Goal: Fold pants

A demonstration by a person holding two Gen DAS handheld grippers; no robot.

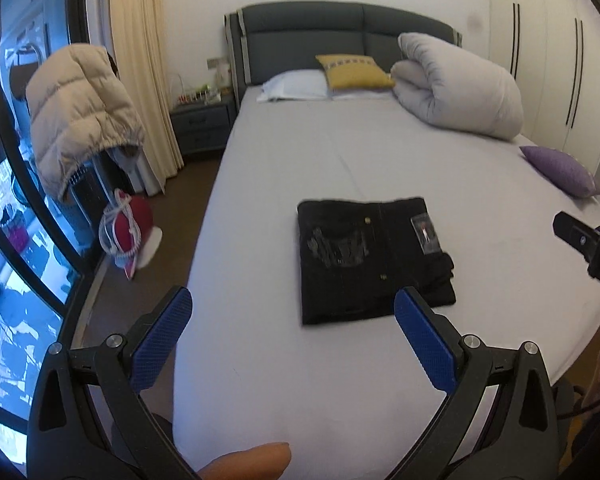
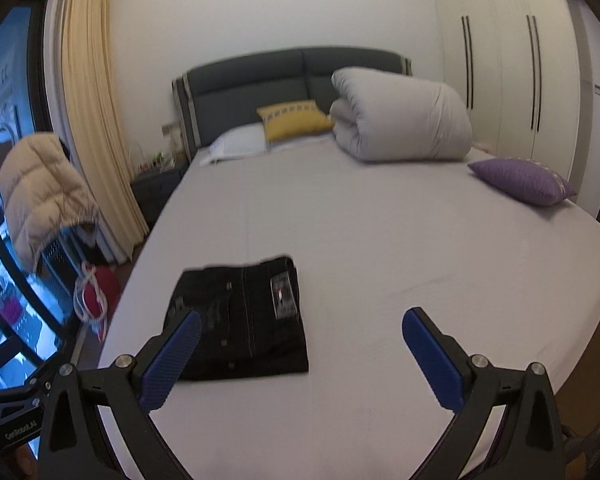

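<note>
Pants [image 1: 374,260], black denim, lie folded into a flat rectangle on the smooth grey bed [image 1: 284,168]; left tool [image 1: 294,312] and right tool [image 2: 302,330] are both spread, holding nothing.

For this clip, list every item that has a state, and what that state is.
Pants: folded into a compact stack, lying flat on the bed.
Left gripper: open, holding nothing.
Right gripper: open, holding nothing.
Duvet: rolled up by the headboard.
Wardrobe: doors closed.
Curtain: drawn aside.

Black tool [image 1: 293,314], blue textured pads [image 1: 424,344]
</note>
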